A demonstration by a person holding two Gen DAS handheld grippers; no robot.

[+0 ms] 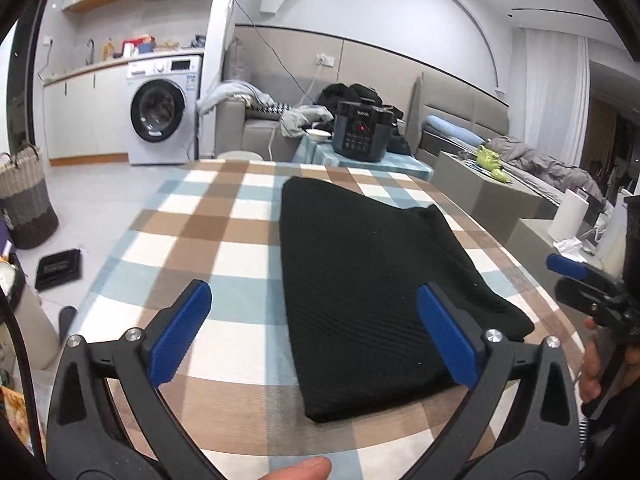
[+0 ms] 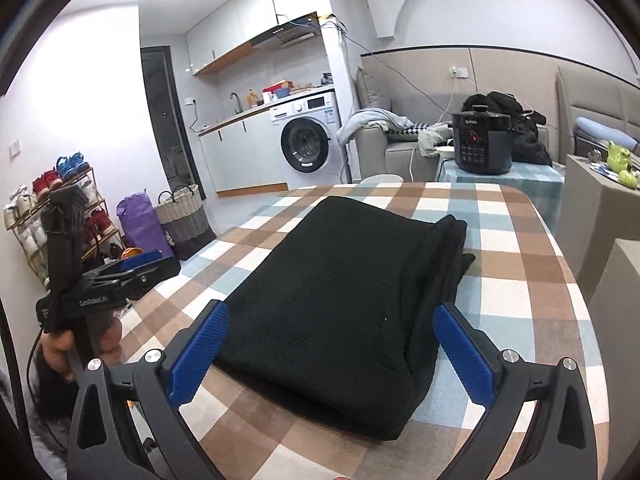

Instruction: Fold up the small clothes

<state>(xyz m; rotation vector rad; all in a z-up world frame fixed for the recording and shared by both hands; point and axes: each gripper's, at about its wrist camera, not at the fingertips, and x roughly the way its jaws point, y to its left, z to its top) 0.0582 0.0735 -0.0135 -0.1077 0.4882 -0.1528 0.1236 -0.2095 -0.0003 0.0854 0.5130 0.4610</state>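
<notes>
Black knit garment (image 1: 384, 280), folded, lies long axis near-to-far on the checked tablecloth (image 1: 208, 240), just ahead of the wide-open, empty left gripper (image 1: 314, 332) and right gripper (image 2: 332, 354), nearer the right.

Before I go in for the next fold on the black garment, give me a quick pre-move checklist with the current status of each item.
1. Left tool open, nothing between its pads: ok.
2. Right tool open, nothing held: ok.
3. Black garment lying folded on the checked tablecloth, fully on the table: ok.
4. Garment's right edge, as the right wrist view shows it: layers bunch and stick out unevenly: not ok.
5. Cloth around the garment free of other items: ok.
6. Both tools apart from each other: ok.
7. Whether another fold is needed: cannot tell.
</notes>
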